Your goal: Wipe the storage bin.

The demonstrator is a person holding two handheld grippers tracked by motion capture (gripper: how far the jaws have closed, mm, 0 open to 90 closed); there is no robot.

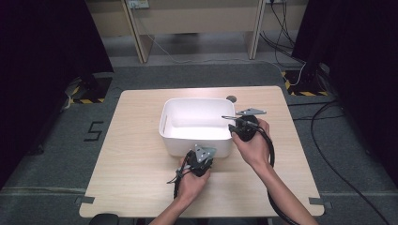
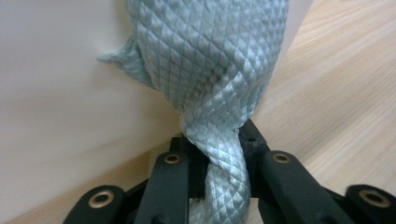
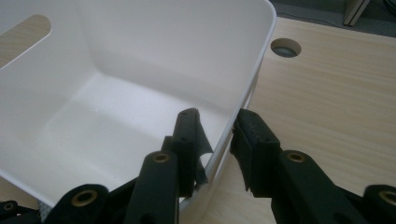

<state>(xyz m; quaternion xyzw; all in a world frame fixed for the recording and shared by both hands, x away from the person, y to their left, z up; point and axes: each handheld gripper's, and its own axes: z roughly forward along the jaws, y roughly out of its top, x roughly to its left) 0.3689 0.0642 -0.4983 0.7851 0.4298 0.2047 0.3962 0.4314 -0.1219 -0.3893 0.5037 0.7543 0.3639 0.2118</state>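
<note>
Pale green quilted cloth (image 2: 210, 79), twisted into a rope, is clamped between our left gripper (image 2: 217, 149) fingers, and it hangs against the outer near wall of the white rectangular plastic bin (image 1: 197, 140), just ahead of those fingers. Our right gripper (image 3: 212, 135) fingers straddle the bin's right wall, one inside, one outside; we cannot tell whether they press on it. We judge the work half done: cloth gripped, bin steadied, but the bin's floor beyond the right fingers is bare, so the cloth is not yet in. Under both lies a light wood counter (image 1: 136, 159) with a round cable hole (image 3: 285, 46) beyond the right fingers, on grey carpet, with dark curtains at the sides.
</note>
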